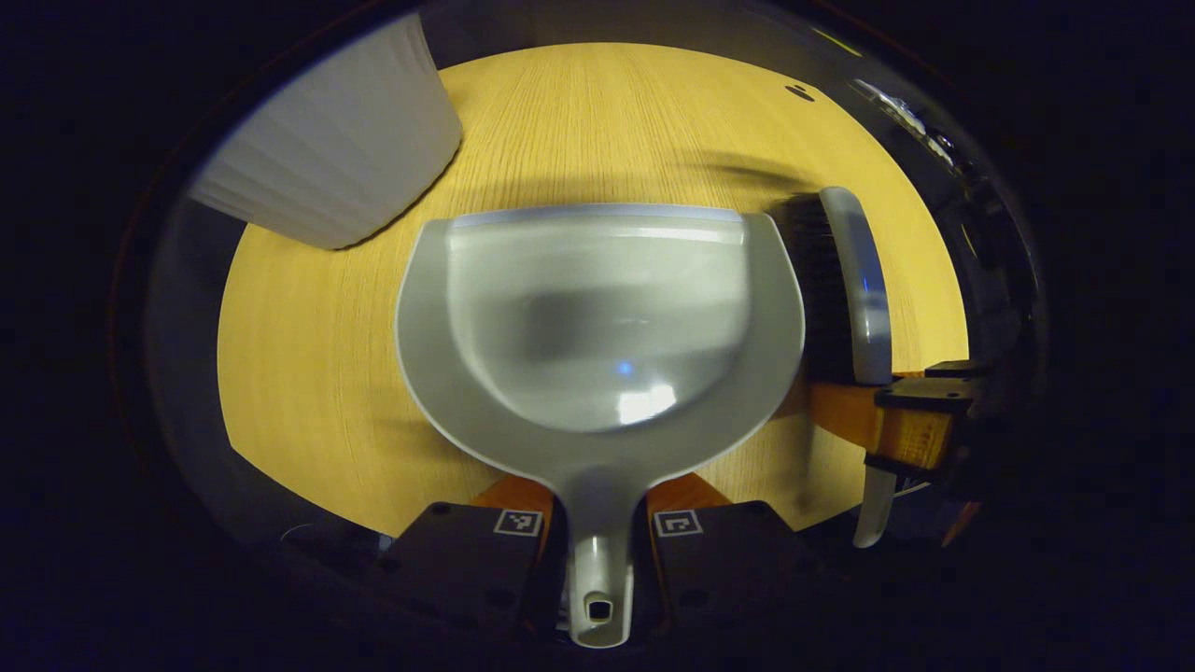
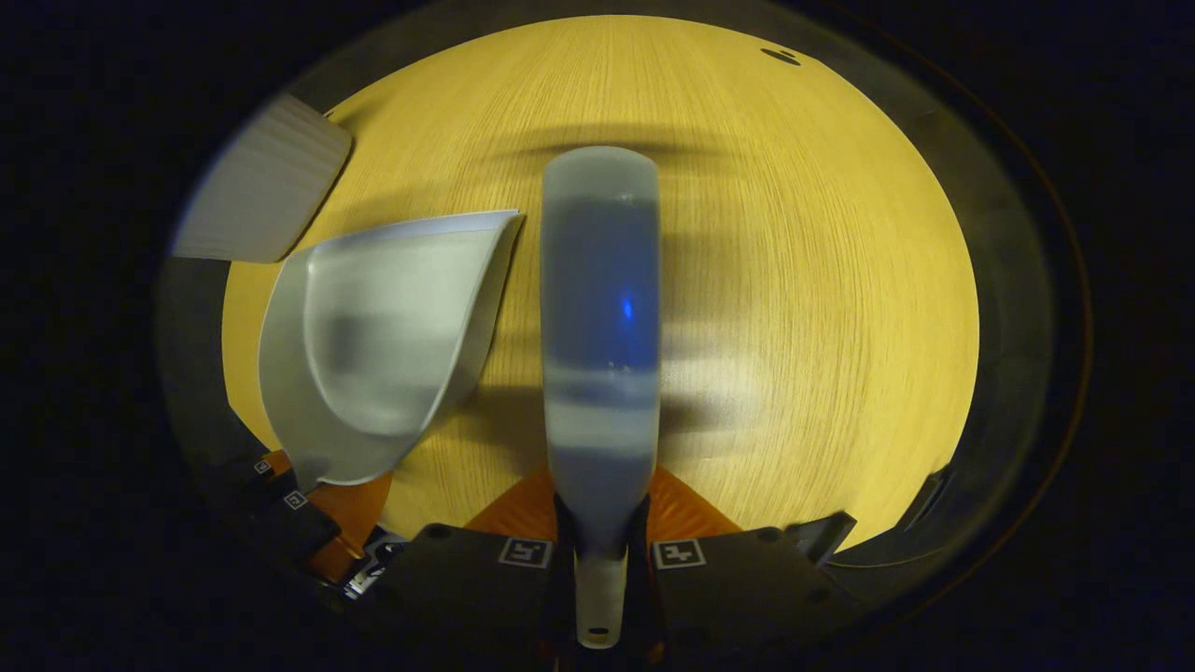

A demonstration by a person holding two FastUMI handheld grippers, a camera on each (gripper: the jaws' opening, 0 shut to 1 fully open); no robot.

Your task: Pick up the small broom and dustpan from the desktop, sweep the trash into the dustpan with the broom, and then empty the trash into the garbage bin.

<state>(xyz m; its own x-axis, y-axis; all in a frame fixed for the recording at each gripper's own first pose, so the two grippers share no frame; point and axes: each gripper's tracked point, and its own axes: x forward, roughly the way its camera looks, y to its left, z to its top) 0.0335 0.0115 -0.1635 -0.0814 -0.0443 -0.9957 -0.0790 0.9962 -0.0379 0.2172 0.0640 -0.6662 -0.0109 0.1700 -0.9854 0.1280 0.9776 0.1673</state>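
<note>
Now my left gripper (image 1: 597, 551) pinches the dustpan (image 1: 597, 317) handle, my right gripper (image 2: 602, 560) pinches the broom (image 2: 600, 317). Both hover above the counter (image 2: 822, 280). Dustpan looks empty, maybe; tip it slowly toward the garbage bin (image 1: 327, 140).

My left gripper (image 1: 597, 532) and right gripper (image 2: 599, 560): orange bodywork behind the jaws, square coded markers atop each finger.

Both gripper views look steeply down, close above the wooden desktop (image 1: 308, 373), sharing the dustpan (image 2: 383, 345)

Wooden tabletop (image 2: 794, 280), small dark hole (image 2: 780, 56)
</note>
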